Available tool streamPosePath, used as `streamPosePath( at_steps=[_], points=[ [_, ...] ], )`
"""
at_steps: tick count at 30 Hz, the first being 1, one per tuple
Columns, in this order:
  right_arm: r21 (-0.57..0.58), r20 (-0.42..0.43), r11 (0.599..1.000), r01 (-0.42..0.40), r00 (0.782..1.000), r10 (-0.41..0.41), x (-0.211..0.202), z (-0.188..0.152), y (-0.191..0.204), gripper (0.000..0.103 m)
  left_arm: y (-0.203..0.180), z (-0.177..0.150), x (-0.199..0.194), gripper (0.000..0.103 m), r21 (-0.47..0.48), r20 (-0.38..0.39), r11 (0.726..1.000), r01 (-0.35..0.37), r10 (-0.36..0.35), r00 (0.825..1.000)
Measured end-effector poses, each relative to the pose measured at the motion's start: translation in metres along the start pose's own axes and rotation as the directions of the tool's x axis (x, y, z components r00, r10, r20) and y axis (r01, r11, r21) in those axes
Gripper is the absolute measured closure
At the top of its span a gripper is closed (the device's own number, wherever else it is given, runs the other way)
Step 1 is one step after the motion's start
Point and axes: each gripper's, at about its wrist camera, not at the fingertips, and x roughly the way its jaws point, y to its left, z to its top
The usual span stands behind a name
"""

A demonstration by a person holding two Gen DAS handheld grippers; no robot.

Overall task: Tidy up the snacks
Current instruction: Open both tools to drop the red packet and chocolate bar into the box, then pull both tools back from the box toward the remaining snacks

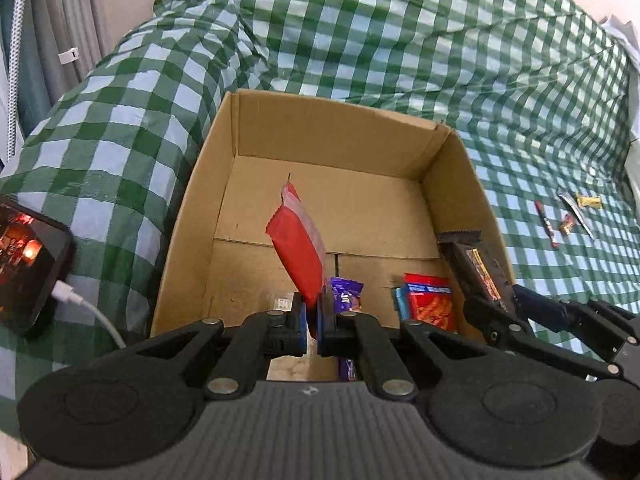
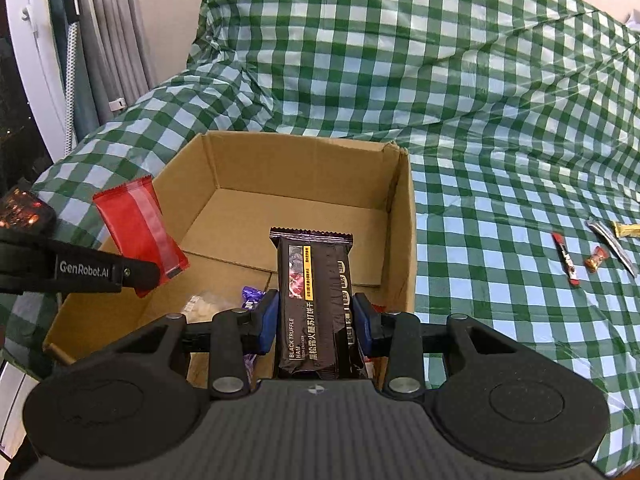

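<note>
An open cardboard box [image 1: 344,148] [image 2: 404,216] sits on the green checked cloth. My left gripper [image 1: 312,318] is shut on a red snack packet [image 1: 298,244] [image 2: 140,228], held edge-on above the box's near side. My right gripper [image 2: 314,324] is shut on a black cracker packet [image 2: 314,300] [image 1: 474,266], over the box's right front part. Inside the box lie a purple candy [image 1: 346,294] [image 2: 252,294], a red snack pack [image 1: 430,300] and a pale packet [image 2: 202,304].
Several small wrapped snacks [image 2: 592,252] [image 1: 566,216] lie on the cloth to the right of the box. A phone [image 1: 28,268] with a white cable rests on the cloth to the left. Curtains [image 2: 100,40] hang at the far left.
</note>
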Motion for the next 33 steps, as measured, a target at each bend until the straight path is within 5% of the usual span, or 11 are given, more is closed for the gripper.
streamPosePath(
  at_steps=[10,12,14,15,18,21,28,33],
  points=[
    [0.008,-0.039,1.000,0.008,0.999,-0.008,0.029,0.001,-0.004,0.062,-0.002,0.002,0.025,0.095,0.002,-0.053,1.000,0.001,0.000,0.999],
    [0.020,-0.038,1.000,0.010,0.999,-0.009,0.030,0.002,-0.007,0.062,-0.002,0.002,0.027,0.076,0.010,-0.057,1.000,0.018,-0.017,0.998],
    [0.043,-0.023,0.999,0.015,1.000,-0.014,0.029,0.007,-0.012,0.059,-0.005,0.001,0.025,0.011,0.030,-0.037,1.000,-0.006,0.007,0.999],
    [0.054,-0.019,0.998,0.014,1.000,-0.013,0.029,0.010,-0.014,0.047,-0.005,0.000,0.023,0.002,0.031,-0.020,0.999,-0.042,0.043,0.999],
    [0.093,-0.006,0.995,0.036,0.999,-0.035,0.021,0.017,-0.023,0.026,0.000,-0.003,0.012,0.000,0.013,0.016,0.997,-0.072,0.072,0.997],
    [0.083,-0.011,0.996,0.033,0.999,-0.032,0.006,0.015,-0.026,0.019,0.007,-0.014,0.008,0.000,-0.029,-0.025,0.998,-0.064,0.063,0.998],
    [0.041,-0.077,0.999,-0.027,0.997,0.030,-0.040,-0.020,-0.010,0.011,0.008,-0.055,-0.027,0.000,-0.073,-0.038,0.995,-0.066,0.063,0.997],
    [0.027,-0.049,1.000,-0.010,0.999,0.012,-0.075,-0.031,0.000,0.008,0.005,-0.075,-0.057,0.000,-0.052,-0.013,0.997,-0.065,0.065,0.998]
  ],
)
